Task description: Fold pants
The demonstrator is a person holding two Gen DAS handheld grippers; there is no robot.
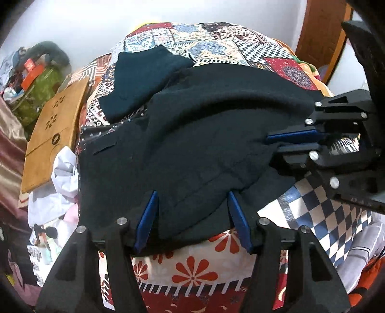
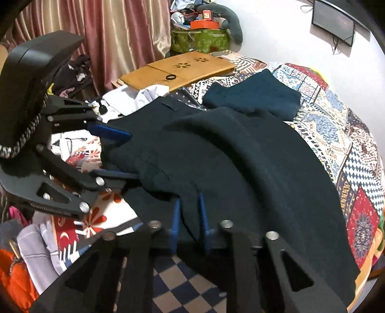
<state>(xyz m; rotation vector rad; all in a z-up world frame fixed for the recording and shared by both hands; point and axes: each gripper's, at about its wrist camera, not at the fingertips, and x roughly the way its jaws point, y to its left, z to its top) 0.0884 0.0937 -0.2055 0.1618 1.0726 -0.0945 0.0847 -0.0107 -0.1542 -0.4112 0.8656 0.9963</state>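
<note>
Nearest my left gripper (image 1: 193,218), its jaws stood apart over the near edge of the dark pants (image 1: 192,144), gripping nothing, probably ready to take a fresh hold. To its right, my right gripper (image 2: 189,216) was pinched on a fold of the pants, presumably to drag it. They lay rumpled, half-folded, across the patterned bedspread (image 1: 192,267) ahead.

Bed w/ patchwork bedspread (image 1: 216,45), busy geometric and floral prints. Plain white wall (image 2: 276,31) behind it, wall-mounted screen (image 2: 333,20) w/ cables hanging below. Satin curtains (image 2: 101,36), pink and cream stripes. Wooden lap tray (image 2: 178,69) at the bed's edge. Green floral storage box (image 2: 199,42) in the corner, clutter piled on top. Brown wooden door (image 1: 320,36).
</note>
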